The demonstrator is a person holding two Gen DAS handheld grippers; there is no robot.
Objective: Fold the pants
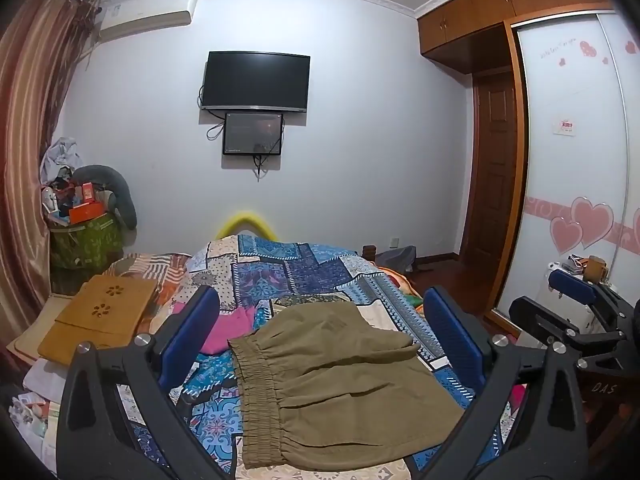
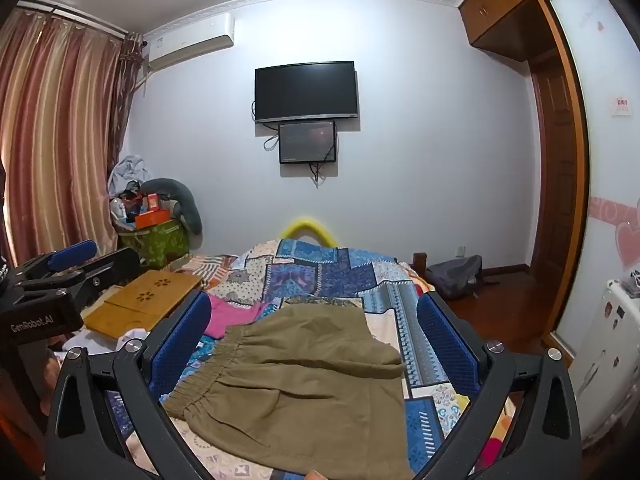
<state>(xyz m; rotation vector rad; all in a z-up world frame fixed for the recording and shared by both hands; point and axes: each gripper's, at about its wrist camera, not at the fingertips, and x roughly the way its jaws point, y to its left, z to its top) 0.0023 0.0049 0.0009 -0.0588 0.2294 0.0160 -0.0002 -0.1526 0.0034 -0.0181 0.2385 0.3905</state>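
Olive-green pants [image 1: 336, 384] lie folded on the patterned blue quilt [image 1: 304, 272] of the bed, elastic waistband at the left. They also show in the right wrist view [image 2: 308, 380]. My left gripper [image 1: 320, 320] is open and empty, its blue pads spread wide above the pants. My right gripper [image 2: 314, 320] is open and empty too, held above the pants. The right gripper shows at the right edge of the left wrist view [image 1: 576, 300]. The left gripper shows at the left edge of the right wrist view [image 2: 60, 272].
A wooden lap tray [image 1: 100, 312] and a pink garment [image 1: 232, 328] lie on the bed's left side. A cluttered green box [image 1: 84, 240] stands by the curtain. A wardrobe [image 1: 580, 160] and wooden door [image 1: 492, 168] are at the right.
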